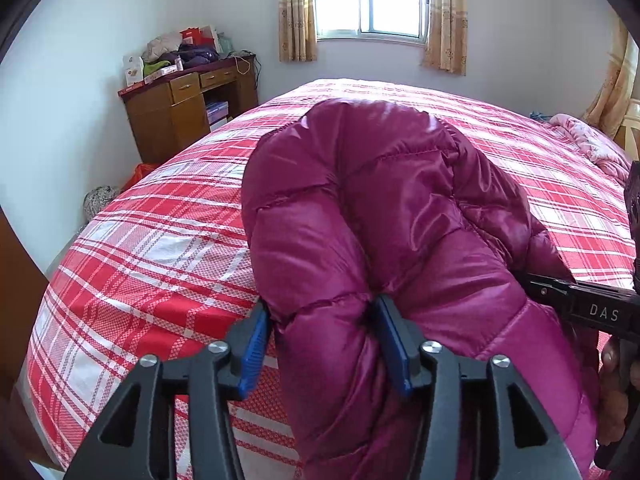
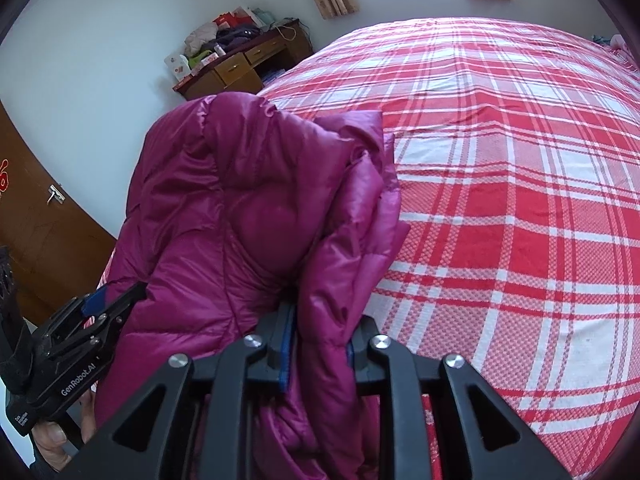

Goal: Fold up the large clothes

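A magenta quilted down jacket [image 1: 360, 208] is held up, bunched and folded over, above a bed with a red and white plaid sheet [image 1: 152, 248]. My left gripper [image 1: 324, 340] is shut on a thick fold of the jacket between its blue pads. My right gripper [image 2: 320, 348] is shut on another edge of the jacket [image 2: 224, 216]. In the left wrist view the right gripper [image 1: 560, 292] bites the jacket from the right. In the right wrist view the left gripper [image 2: 116, 300] grips it at the lower left.
A wooden desk [image 1: 188, 108] piled with clothes and boxes stands in the far left corner. A window with curtains [image 1: 372, 0] is on the back wall. A pink quilt [image 1: 592, 144] lies at the bed's far right. A brown door [image 2: 36, 220] is at left.
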